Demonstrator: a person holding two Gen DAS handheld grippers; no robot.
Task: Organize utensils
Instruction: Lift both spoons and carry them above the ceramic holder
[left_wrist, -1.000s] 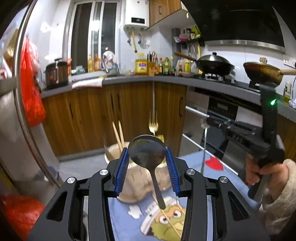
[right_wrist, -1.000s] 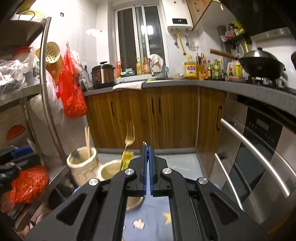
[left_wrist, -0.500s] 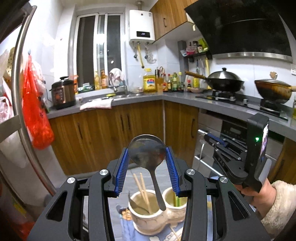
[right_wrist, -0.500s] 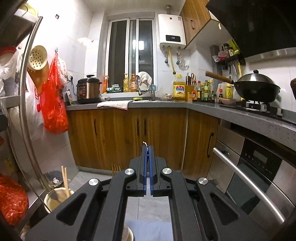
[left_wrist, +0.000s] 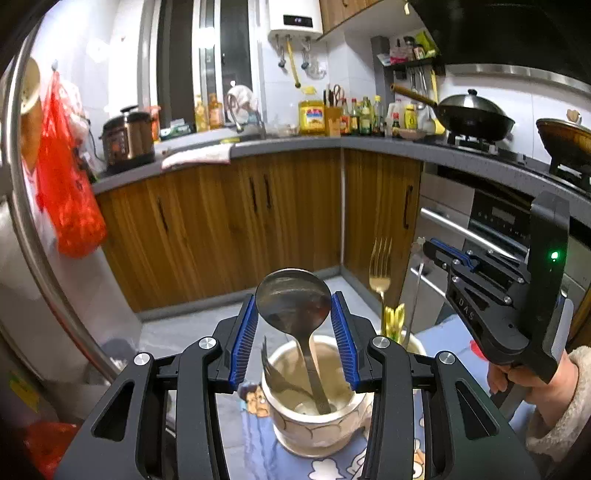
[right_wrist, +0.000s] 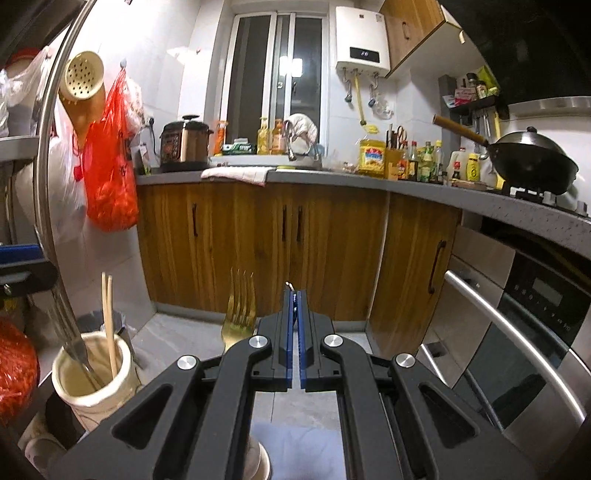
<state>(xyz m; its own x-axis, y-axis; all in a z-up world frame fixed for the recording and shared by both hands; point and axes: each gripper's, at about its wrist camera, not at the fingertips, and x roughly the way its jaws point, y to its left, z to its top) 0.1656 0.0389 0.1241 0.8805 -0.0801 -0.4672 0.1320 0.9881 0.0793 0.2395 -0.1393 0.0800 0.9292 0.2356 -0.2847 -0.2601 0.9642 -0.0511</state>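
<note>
Your left gripper (left_wrist: 293, 314) has its blue pads (left_wrist: 242, 341) pressed against both sides of a steel ladle (left_wrist: 293, 297), bowl up between them, handle slanting down into the cream cup (left_wrist: 317, 424) just below. The handle's tip seems to reach the cup's floor, though the glare makes that hard to confirm. A steel fork (left_wrist: 275, 378) leans against the left inside wall of the same cup. The cup stands on a blue cartoon-printed cloth (left_wrist: 255, 443).

To the right and just behind it, a second cup (left_wrist: 415, 343) holds a gold fork (left_wrist: 380, 267) standing tines up, beside something yellow-green.

Your right gripper (right_wrist: 294, 295) has its jaws together with only a thin slit between the blue pads (right_wrist: 303, 332), a small metal tip poking out at the top. From its camera, the gold fork (right_wrist: 240, 310) rises just left of the fingers, and the cream cup (right_wrist: 94, 387) at the near left holds chopsticks (right_wrist: 108, 321). In the left view, your right hand (left_wrist: 528, 376) grips that tool's handle at the far right
</note>
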